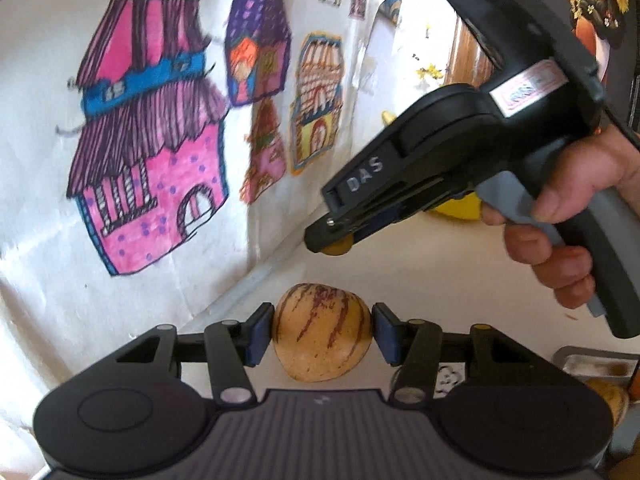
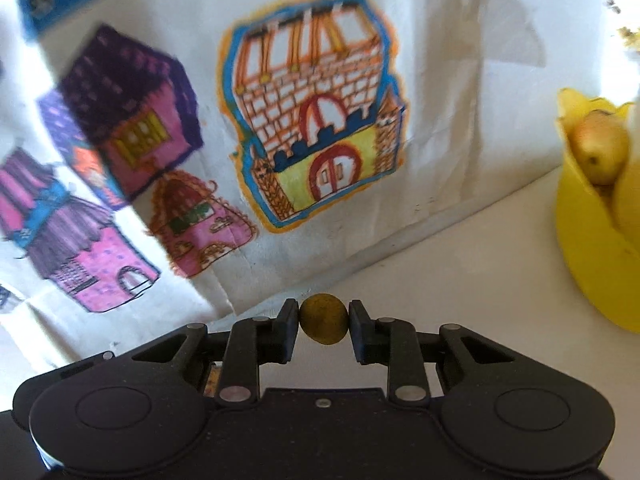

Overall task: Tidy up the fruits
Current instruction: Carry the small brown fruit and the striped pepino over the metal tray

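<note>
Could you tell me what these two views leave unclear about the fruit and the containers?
- Left wrist view: the grey tray is cut off by the right edge, so its contents stay unclear.
- Left wrist view: the right gripper hides most of the small yellow fruit.
- Right wrist view: the yellow bowl runs off the right edge, hiding how much it holds.

White paper backdrop (image 2: 440, 80) w/ felt-pen house drawings is standing along the back of the pale bench (image 2: 460, 264), creased & curling at its bottom edge. Big pink house w/ purple striped roof (image 1: 148, 160) is showing at left, purple-roofed house (image 1: 256, 52) beside it, orange brick castle w/ red arched doors (image 2: 316, 108) nearer centre. Metal tray (image 1: 592, 360) is sitting at the bench's right edge. Wooden frame (image 1: 468, 52) is showing behind the paper
</note>
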The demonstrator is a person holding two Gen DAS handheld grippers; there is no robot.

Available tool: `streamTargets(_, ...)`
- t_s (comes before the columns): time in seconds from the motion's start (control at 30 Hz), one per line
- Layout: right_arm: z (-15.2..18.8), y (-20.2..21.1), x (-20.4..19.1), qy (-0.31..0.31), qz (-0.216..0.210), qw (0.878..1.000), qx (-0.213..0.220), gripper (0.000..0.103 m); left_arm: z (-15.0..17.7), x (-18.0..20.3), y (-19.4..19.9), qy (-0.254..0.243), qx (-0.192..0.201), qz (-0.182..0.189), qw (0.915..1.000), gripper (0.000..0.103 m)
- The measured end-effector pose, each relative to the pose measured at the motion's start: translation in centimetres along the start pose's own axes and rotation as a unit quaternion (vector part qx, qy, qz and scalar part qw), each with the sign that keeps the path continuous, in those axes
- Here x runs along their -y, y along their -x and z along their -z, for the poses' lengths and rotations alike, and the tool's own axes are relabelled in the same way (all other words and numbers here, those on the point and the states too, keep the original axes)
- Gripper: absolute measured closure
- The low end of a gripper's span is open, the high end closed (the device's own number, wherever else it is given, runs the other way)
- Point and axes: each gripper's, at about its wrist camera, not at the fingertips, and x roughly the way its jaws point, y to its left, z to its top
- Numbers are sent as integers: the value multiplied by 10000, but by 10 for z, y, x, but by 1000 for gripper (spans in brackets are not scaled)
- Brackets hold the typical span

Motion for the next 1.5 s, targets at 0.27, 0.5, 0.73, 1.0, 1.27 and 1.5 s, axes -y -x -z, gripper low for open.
streamTargets(0.27, 5, 52, -1, -104, 56, 9994, 311, 74, -11, 13, 24, -38, 239, 135, 9996, 46)
streamTargets(0.5, 10, 98, -2, -119, 175, 9983, 552, 74, -17, 35, 46, -77, 367, 206, 9991, 46)
streamTargets(0.73, 44, 155, 10, -184, 221, 9975, 646, 74, -17, 59, 62, -122, 466, 363, 9982, 46)
streamTargets(1.0, 84, 203, 10, -369, 139, 9954, 873, 74, -2, 82, 76, -116, 472, 561, 9972, 46)
streamTargets(1.27, 119, 248, 3, -472, 27, 9925, 1124, 74, 18, 103, 91, -90, 272, 646, 9975, 46)
streamTargets(1.5, 164, 281, 20, -619, 160, 9901, 1251, 74, 33, 123, 98, -131, 228, 771, 9967, 46)
